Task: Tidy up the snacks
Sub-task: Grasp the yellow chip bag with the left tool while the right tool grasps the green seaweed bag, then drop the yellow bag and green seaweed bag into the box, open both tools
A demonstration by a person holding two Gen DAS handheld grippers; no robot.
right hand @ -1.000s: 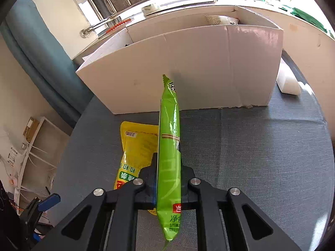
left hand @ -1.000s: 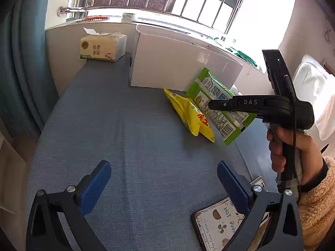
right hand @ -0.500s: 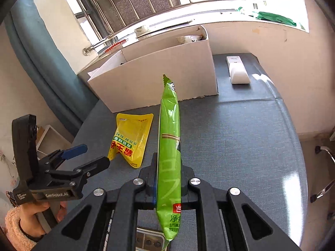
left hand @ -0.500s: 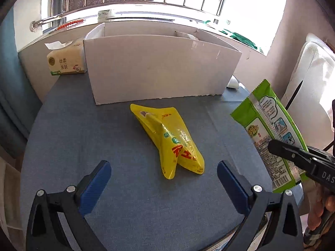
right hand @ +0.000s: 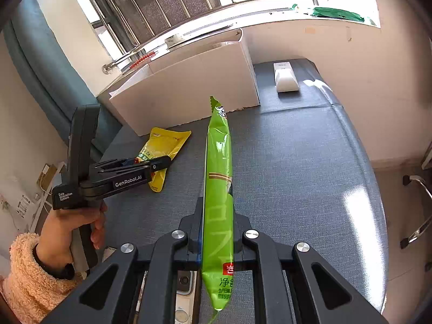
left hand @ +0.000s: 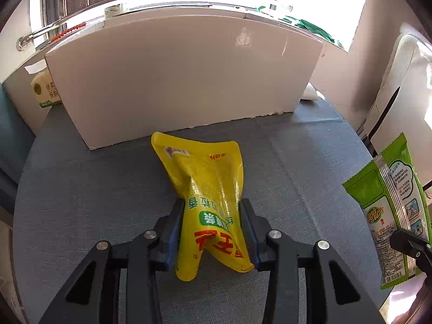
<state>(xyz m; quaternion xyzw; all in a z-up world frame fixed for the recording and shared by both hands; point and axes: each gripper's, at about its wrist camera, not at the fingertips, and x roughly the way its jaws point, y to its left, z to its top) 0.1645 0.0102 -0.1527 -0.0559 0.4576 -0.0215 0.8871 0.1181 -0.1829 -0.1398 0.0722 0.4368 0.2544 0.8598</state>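
Now left tongs (left hand: 213, 224) clamped on yellow pouch (left hand: 208, 202), previously spread wide, right tongs (right hand: 217, 232) still pinching green packet (right hand: 218, 189).

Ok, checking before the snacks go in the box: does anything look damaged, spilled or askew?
Nothing spilled or torn. The yellow bag is crumpled where the left gripper squeezes it, its far end still on the blue surface. The green bag sits edge-on in the right gripper, intact.

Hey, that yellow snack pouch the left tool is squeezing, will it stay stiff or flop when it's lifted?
Likely floppy: the yellow snack pouch already creases and pinches narrow inside the left tool. Its free top end, lying on the blue tabletop, would probably droop. The glossy film might slip.
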